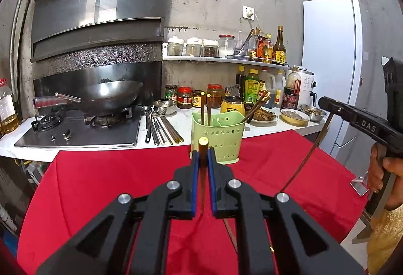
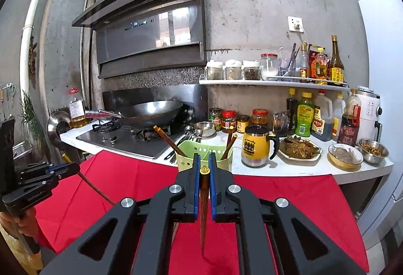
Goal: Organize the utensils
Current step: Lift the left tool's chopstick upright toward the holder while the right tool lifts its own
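My left gripper (image 1: pixel 203 153) is shut on a brown chopstick (image 1: pixel 203 142) with a gold cap, held over the red cloth. Just beyond it stands the green perforated utensil holder (image 1: pixel 221 134), with a few brown chopsticks (image 1: pixel 206 109) standing in it. Loose spoons and chopsticks (image 1: pixel 158 129) lie on the counter beside the stove. My right gripper (image 2: pixel 204 158) is shut on a second brown chopstick (image 2: pixel 204 189), in front of the holder (image 2: pixel 187 158). In the left wrist view the right gripper (image 1: pixel 323 101) shows at the right, its chopstick (image 1: pixel 311 149) hanging down. In the right wrist view the left gripper (image 2: pixel 75 169) shows at the left.
A wok (image 1: pixel 110 96) sits on the gas stove (image 1: pixel 80 134). A yellow mug (image 2: pixel 255 146), a plate of food (image 2: pixel 299 149), steel bowls (image 2: pixel 372 150), jars and sauce bottles crowd the counter. A white fridge (image 1: pixel 332 73) stands at the right. A red cloth (image 1: pixel 113 187) covers the near table.
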Motion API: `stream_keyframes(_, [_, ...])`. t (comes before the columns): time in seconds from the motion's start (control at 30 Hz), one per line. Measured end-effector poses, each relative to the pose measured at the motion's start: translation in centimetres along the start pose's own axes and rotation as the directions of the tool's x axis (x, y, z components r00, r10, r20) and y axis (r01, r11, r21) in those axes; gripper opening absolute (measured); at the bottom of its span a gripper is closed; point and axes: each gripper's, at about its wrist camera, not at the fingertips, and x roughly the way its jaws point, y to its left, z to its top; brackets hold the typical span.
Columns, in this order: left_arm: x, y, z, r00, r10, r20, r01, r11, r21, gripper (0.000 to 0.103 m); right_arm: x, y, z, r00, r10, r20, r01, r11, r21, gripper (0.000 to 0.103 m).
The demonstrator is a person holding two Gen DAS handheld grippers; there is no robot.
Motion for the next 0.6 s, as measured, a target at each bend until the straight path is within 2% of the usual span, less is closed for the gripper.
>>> stream_keyframes(0.23, [0.7,0.2,0.9,0.999,-0.032,-0.019,0.032,0.999,0.004,0.007,1.3,-0.5,0.0,0.999,0.005,-0.034,-0.005,1.0,0.014,0.007])
stream_keyframes(0.37, [1.2,-0.1,1.2,1.0,-0.026,-0.016,0.026,1.0,0.013,0.007,2.1,-0.5,-0.1,0.999,-0.007,-0.039,0.008,1.0,0.006,0.008])
stream_keyframes(0.6, [4.0,-0.9,0.2,0.995,-0.022,-0.093,0.025,0.999,0.032,0.007,4.0,-0.5,-2.0,0.994,-0.005,-0.107,0.006,1.0,0.005,0.008])
